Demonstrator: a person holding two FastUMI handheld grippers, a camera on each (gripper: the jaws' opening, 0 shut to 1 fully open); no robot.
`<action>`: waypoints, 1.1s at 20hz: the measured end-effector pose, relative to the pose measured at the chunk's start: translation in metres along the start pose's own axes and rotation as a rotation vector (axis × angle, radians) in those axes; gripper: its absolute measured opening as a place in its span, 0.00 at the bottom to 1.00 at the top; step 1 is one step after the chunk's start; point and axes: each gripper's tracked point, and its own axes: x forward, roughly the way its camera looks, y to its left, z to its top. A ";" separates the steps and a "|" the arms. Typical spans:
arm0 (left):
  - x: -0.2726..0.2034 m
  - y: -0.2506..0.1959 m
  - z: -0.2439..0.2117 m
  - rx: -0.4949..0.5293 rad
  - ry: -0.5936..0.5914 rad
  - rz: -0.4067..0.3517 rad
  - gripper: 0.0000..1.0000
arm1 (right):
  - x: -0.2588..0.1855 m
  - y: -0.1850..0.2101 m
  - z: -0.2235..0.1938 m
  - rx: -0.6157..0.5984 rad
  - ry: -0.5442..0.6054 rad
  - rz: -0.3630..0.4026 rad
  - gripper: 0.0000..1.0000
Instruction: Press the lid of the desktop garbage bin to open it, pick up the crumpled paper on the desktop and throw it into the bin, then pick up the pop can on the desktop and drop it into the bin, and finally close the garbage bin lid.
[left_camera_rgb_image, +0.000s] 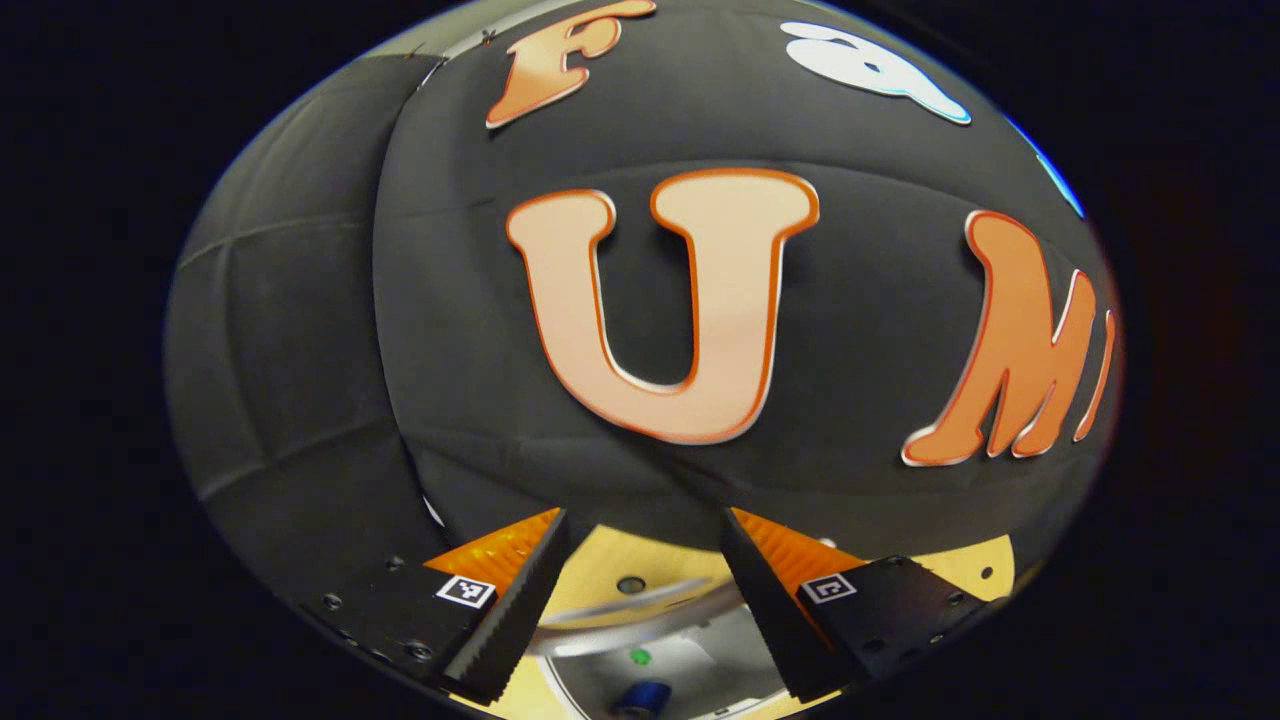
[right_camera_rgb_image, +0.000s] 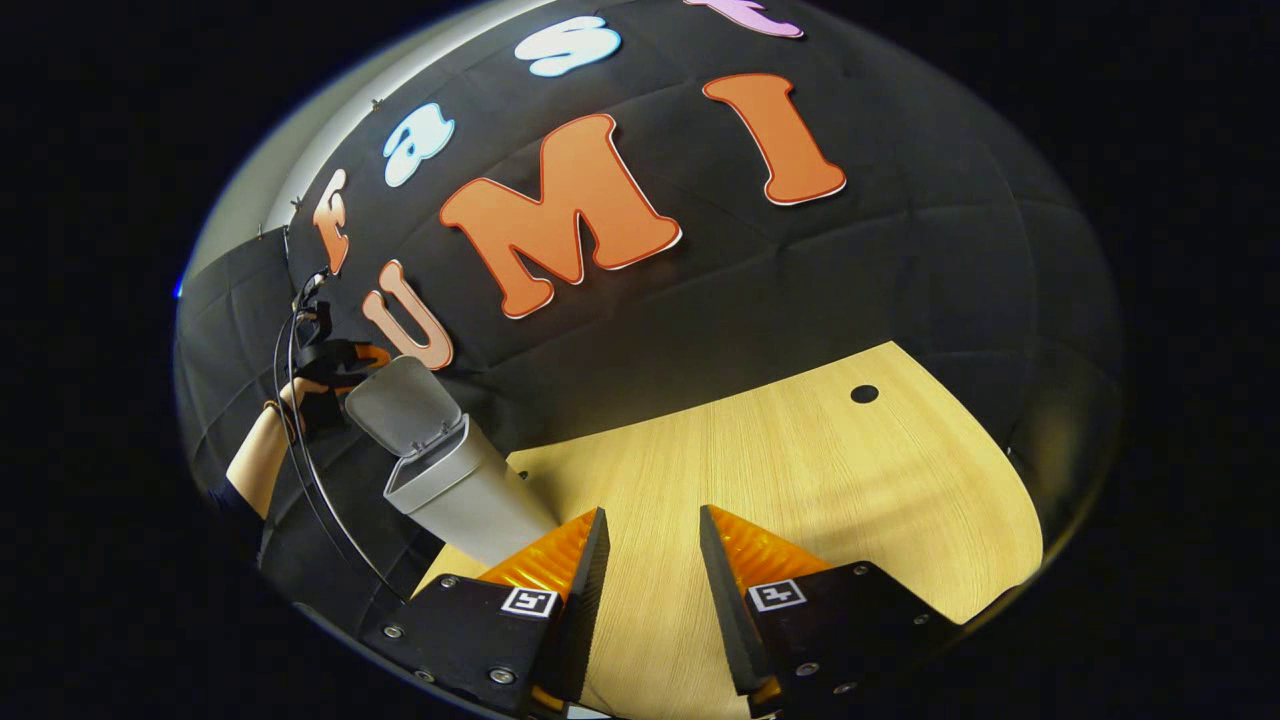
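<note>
Hovering above the bin (left_camera_rgb_image: 650, 660), the left gripper (left_camera_rgb_image: 645, 590) had its fingers spread apart with nothing between them. Directly below that gap lay the bin's open mouth, and inside it sat a blue object (left_camera_rgb_image: 642, 697) that I took for the pop can, plus a small green speck I could not identify. No crumpled paper was clear enough to name.

The right gripper (right_camera_rgb_image: 650, 590) was likewise released and empty, held over bare wooden desktop (right_camera_rgb_image: 850, 500). Ahead and to the left of its fingers stood the grey bin (right_camera_rgb_image: 455, 495), with its lid (right_camera_rgb_image: 400, 405) tipped up. Just past the lid, farther left, were the other gripper (right_camera_rgb_image: 335, 360) and the hand holding it (right_camera_rgb_image: 290, 400).

By my reading the dropping was done and closing the lid remained. The risk lay in the press: the bin looked tall, narrow and light, so a push on the raised lid from the side, rather than down, could tip it or slide it along the desk. A lid not pressed fully home might spring back open.
</note>
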 end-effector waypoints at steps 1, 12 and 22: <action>-0.007 -0.002 -0.025 0.012 0.046 0.002 0.95 | 0.002 0.002 -0.001 0.004 0.005 0.009 0.54; -0.070 -0.033 -0.173 0.042 0.005 0.036 0.96 | 0.014 0.009 -0.015 0.010 0.087 0.066 0.54; -0.067 -0.029 -0.170 -0.017 -0.078 0.068 0.96 | 0.007 -0.004 -0.015 -0.005 0.104 0.042 0.54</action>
